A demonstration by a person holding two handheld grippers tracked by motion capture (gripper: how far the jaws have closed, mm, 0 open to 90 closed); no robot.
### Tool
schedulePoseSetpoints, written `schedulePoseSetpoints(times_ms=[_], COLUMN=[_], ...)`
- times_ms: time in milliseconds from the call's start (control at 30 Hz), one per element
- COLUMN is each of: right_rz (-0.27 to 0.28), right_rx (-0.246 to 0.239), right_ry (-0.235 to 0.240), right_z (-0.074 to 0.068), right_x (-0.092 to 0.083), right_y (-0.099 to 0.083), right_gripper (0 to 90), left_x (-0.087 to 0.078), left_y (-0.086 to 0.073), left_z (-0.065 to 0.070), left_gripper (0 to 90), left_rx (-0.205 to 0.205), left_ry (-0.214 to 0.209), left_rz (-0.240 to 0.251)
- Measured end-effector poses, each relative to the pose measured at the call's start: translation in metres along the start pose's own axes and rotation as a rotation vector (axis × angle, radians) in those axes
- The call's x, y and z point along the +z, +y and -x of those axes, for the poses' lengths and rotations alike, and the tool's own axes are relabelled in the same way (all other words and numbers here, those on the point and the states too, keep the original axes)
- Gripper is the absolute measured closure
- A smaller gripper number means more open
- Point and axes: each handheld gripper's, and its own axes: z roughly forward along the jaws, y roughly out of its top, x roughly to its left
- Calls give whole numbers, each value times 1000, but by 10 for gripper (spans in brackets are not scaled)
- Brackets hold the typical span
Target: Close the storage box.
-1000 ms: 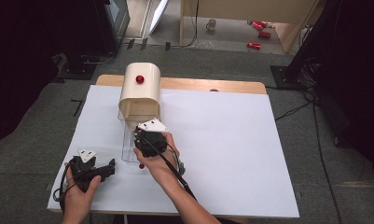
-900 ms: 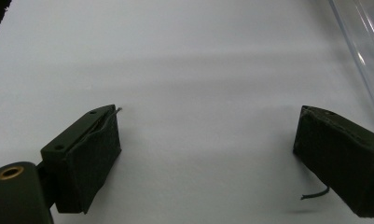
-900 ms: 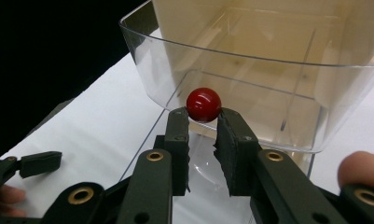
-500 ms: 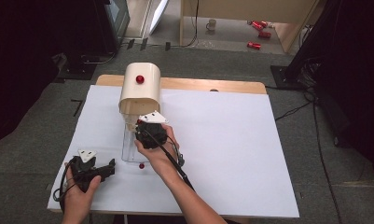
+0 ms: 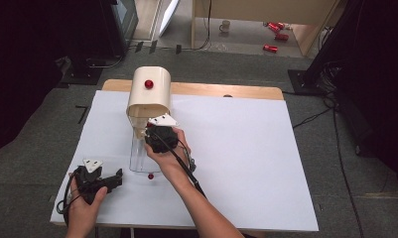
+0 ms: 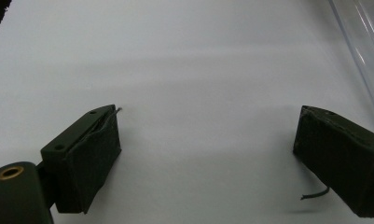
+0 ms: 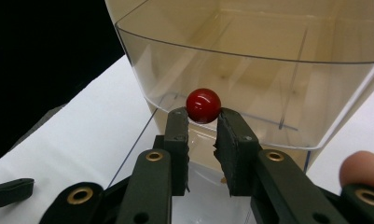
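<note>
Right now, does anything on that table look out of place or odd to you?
One thing: a small red ball lies loose on the white table cover, just beside the clear container, as if it rolled away. Another red ball is pinched in the right gripper at the container's open rim. Nothing looks broken or spilled.
</note>
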Motion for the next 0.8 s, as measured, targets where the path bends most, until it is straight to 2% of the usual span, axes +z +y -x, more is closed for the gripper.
schedulePoseSetpoints(times_ms=[200,300,333,367,400,433,467,500,533,567,633,667,733,800], right_rz=[-3,-5,-5,-7,-7,-22,-29,-37,-37,-54,-71,-71,-80,-81], right_rx=[-1,4,4,-18,-18,-55,-69,-75,-75,-75,-66,-66,-73,-59], right_ry=[12,48,48,47,47,30,18,11,11,0,-6,-6,-36,-38], right_z=[1,1,1,-1,-1,-2,-2,-2,-2,1,3,3,5,5], right_x=[0,-4,-4,-8,-8,-12,-14,-16,-16,-20,-23,-23,-31,-38], right_y=[0,-2,-2,-5,-5,-9,-11,-13,-13,-18,-22,-22,-32,-39], right_gripper=[736,613,613,520,520,422,383,345,345,265,210,210,160,151], left_x=[0,0,0,0,0,0,0,0,0,0,0,0,0,0], left_y=[0,0,0,0,0,0,0,0,0,0,0,0,0,0], left_z=[0,0,0,0,0,0,0,0,0,0,0,0,0,0], left_gripper=[71,71,71,71,71,71,71,71,71,71,71,71,71,71], left_rx=[0,0,0,1,1,0,0,-4,-4,0,0,0,1,0], left_ry=[0,0,0,-1,-1,-1,-2,-2,-2,-1,-1,-1,-1,-1], left_rz=[0,0,0,0,0,0,0,0,0,0,-1,-1,-2,-2])
